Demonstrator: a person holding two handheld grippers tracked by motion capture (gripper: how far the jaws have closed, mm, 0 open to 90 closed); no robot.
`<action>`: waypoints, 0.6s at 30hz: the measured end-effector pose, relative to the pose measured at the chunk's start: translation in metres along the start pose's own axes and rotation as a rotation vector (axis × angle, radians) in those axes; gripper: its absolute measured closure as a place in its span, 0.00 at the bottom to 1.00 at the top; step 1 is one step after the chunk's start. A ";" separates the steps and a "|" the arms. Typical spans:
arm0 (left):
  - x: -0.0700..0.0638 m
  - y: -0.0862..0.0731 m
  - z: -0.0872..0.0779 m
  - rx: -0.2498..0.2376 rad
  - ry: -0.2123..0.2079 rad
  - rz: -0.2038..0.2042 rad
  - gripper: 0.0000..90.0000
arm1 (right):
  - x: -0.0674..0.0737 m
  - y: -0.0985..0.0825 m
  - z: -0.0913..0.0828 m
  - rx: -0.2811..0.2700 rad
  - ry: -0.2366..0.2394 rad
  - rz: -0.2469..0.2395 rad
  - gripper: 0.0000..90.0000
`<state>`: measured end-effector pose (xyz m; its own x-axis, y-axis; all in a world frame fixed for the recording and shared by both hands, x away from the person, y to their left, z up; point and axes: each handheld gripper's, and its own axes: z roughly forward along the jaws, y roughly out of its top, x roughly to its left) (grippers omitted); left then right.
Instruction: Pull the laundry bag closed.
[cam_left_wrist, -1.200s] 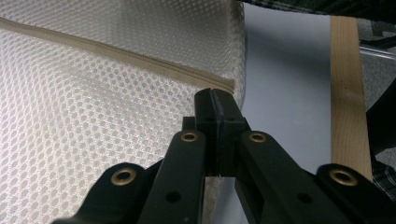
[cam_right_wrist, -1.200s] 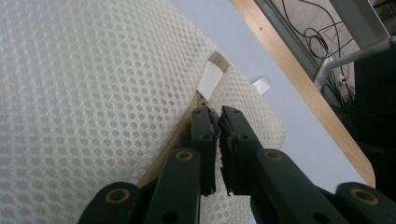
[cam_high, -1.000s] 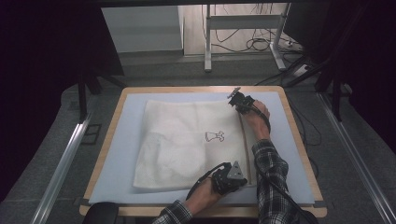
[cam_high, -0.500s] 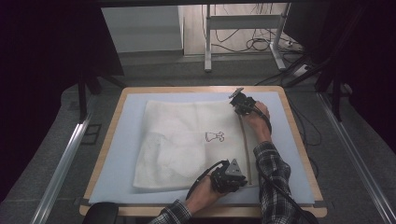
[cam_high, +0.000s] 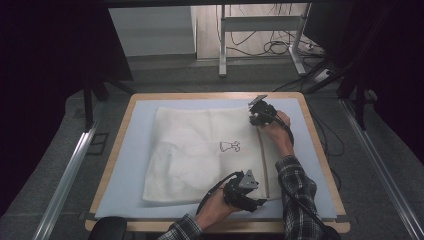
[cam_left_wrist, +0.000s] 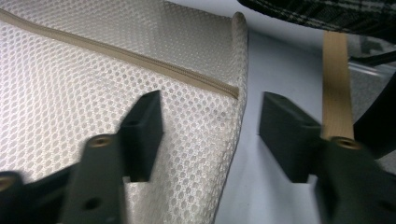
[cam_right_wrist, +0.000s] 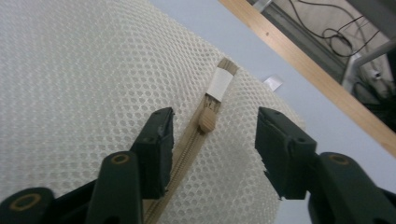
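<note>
A white mesh bag (cam_high: 200, 150) with a small printed figure lies flat on the pale blue mat (cam_high: 135, 165). A tan zipper (cam_high: 261, 160) runs along its right side. My left gripper (cam_high: 257, 201) is at the bag's near right corner. Its jaws have just been opening and stand apart over the corner's edge (cam_left_wrist: 229, 116), not pressing it. My right gripper (cam_high: 254, 114) is at the far right corner. Its jaws have also just been opening, and the zipper pull (cam_right_wrist: 208, 119) lies loose between them.
The mat covers a wooden-edged table (cam_high: 320, 150). Bare mat lies left of the bag and in a strip along its right side. Metal rails (cam_high: 65, 175) flank the table, and cables (cam_high: 270, 47) lie on the floor beyond.
Both hands stay at the same corners of the bag, and the bag lies as before. From the high view the jaws' spread is too small to compare.
</note>
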<state>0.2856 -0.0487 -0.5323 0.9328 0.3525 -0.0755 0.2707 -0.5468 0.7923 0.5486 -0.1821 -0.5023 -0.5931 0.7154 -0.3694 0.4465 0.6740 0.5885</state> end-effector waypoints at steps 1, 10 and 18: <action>0.001 0.000 -0.001 -0.006 -0.003 -0.007 0.32 | -0.001 -0.001 -0.001 -0.006 0.014 0.020 0.46; 0.006 0.003 -0.011 -0.007 -0.019 -0.061 0.14 | 0.000 -0.004 -0.005 -0.031 0.097 0.084 0.33; 0.004 0.004 -0.025 0.015 -0.001 -0.047 0.06 | 0.003 -0.005 -0.009 -0.023 0.147 0.117 0.21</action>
<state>0.2844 -0.0306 -0.5148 0.9193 0.3771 -0.1129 0.3175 -0.5408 0.7789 0.5383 -0.1852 -0.5001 -0.6305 0.7528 -0.1891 0.5038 0.5822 0.6382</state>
